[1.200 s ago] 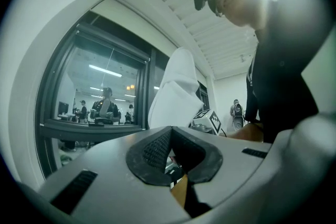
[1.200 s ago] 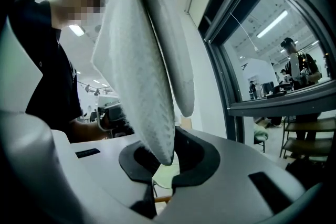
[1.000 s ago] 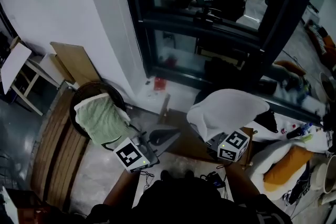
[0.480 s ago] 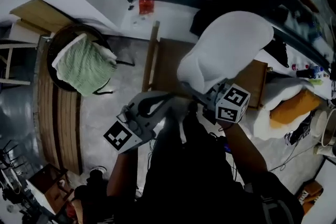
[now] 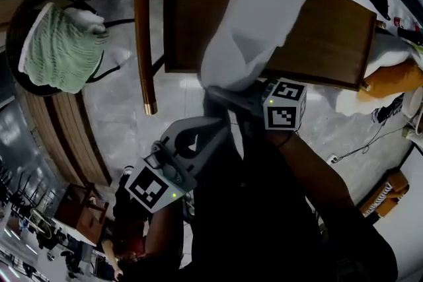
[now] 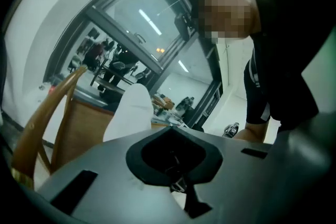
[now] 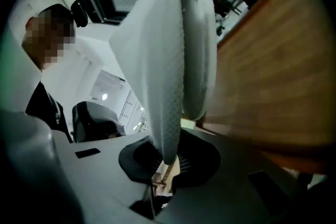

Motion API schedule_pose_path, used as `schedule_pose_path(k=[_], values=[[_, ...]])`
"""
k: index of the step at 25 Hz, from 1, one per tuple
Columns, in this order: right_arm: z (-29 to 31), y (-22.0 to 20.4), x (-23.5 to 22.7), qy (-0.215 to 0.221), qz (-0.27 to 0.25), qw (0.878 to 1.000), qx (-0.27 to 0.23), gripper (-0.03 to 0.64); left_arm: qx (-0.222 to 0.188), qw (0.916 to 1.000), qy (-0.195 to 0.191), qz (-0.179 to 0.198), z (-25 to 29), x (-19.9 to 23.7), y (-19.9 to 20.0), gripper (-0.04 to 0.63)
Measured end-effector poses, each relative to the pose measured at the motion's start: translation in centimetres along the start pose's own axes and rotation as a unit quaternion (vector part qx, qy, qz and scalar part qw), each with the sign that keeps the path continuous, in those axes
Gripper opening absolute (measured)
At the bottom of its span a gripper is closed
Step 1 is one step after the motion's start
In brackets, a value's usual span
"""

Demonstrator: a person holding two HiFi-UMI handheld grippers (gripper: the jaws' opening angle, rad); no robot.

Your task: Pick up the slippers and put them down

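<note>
Slippers [image 5: 261, 10] now squarely over chair seat [image 5: 330, 36], pinched in right hand-held gripper [image 5: 228, 97]; left hand-held gripper [image 5: 211, 135] pressed together

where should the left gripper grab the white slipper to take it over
Likely the thin long edge midway along, from the left: the white slipper is held out over the wooden chair, the right gripper clamps its near end, and the left gripper sits on that side.

The head view is swinging steeply down, losing the window it showed a second ago and drawing the wooden chair [image 5: 330, 36] close. The right gripper [image 5: 228, 97] is carrying the white slipper [image 5: 254, 23] out over the chair's seat, while the left gripper [image 5: 210, 134] is dropping back toward the person's body.
</note>
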State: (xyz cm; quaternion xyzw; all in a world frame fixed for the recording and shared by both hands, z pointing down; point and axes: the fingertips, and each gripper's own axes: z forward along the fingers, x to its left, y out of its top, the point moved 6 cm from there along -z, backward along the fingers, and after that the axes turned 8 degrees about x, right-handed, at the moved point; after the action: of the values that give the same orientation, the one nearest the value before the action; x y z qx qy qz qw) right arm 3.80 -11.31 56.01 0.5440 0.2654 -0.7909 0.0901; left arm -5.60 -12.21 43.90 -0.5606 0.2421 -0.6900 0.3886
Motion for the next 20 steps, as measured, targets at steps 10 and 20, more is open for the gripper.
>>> schedule_pose_path(k=[10, 20], values=[[3.7, -5.9, -5.7, 0.035, 0.126, 0.991, 0.006, 0.046, 0.033, 0.9989, 0.01, -0.031, 0.9, 2.3, -7.8, 0.012], [4.4, -5.0, -5.7, 0.058, 0.154, 0.986, -0.015, 0.048, 0.025, 0.9988, 0.015, -0.039, 0.5, 2.8, -8.6, 0.012]])
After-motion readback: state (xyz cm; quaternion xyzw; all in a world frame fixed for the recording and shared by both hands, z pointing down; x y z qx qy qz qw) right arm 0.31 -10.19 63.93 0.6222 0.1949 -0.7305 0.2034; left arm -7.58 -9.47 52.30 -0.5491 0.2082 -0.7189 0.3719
